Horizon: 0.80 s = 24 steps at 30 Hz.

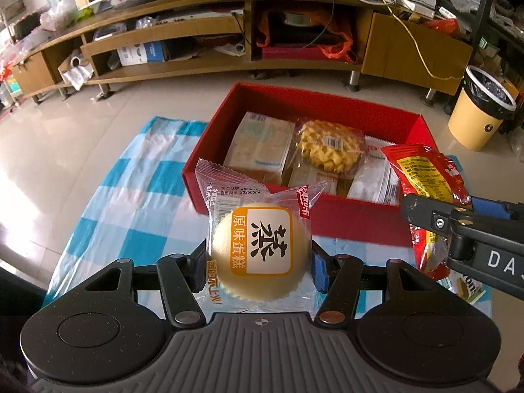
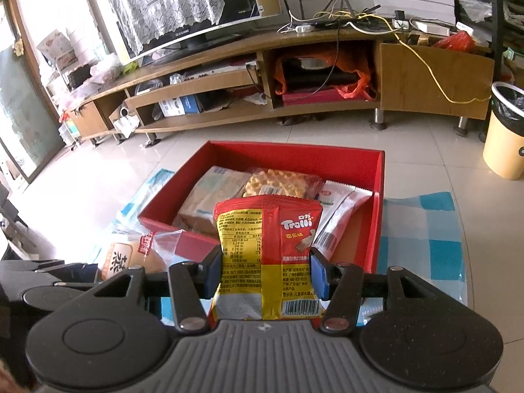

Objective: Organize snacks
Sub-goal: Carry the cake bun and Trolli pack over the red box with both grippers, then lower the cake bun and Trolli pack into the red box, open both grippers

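My left gripper [image 1: 258, 270] is shut on a clear-wrapped steamed cake [image 1: 258, 252] and holds it just in front of the red box's near wall [image 1: 258, 201]. My right gripper [image 2: 265, 270] is shut on a red and yellow Trolli candy bag [image 2: 267, 245], held over the box's near wall [image 2: 193, 240]. That bag [image 1: 425, 177] and the right gripper [image 1: 465, 226] also show at the right of the left wrist view. The cake shows at the left of the right wrist view [image 2: 131, 257]. The box holds a waffle pack [image 1: 329, 145], bread packs [image 1: 262, 145] and white wrapped snacks [image 1: 373, 180].
The box stands on a blue and white checked cloth [image 1: 131, 196] on a tiled floor. A small snack pack [image 1: 465, 286] lies on the cloth at the right. A wooden TV stand [image 1: 229, 32] runs along the back. A yellow waste bin [image 1: 481, 108] stands at the right.
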{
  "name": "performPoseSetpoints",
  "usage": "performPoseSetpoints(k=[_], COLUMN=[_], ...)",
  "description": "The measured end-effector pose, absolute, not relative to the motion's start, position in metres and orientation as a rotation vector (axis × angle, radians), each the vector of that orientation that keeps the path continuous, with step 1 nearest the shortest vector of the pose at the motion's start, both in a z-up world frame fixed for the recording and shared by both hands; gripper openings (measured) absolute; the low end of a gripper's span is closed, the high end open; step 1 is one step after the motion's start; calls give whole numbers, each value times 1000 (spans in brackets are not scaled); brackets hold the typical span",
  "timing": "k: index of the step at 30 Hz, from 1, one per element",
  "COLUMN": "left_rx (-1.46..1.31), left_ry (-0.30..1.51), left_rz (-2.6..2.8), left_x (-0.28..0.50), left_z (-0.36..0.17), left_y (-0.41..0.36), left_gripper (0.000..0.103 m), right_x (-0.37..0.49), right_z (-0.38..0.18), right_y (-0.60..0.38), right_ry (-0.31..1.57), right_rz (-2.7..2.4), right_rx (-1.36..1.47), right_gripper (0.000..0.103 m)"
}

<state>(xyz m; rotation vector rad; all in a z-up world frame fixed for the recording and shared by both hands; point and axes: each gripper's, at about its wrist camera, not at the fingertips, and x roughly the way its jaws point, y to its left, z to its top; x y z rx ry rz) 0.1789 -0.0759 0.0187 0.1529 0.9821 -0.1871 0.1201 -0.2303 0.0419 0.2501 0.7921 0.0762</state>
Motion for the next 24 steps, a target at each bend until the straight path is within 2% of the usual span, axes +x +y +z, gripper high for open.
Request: performPoseSetpoints(k=[24], left_rx=[154], left_ry=[952], left_rz=[-168], left_x=[227], left_z=[18], left_y=[-101], left_gripper=[66], right_x=[166], right_z=[45], right_y=[-253], right_ry=[769], right_rz=[28], right_rx=[281], right_gripper=[53])
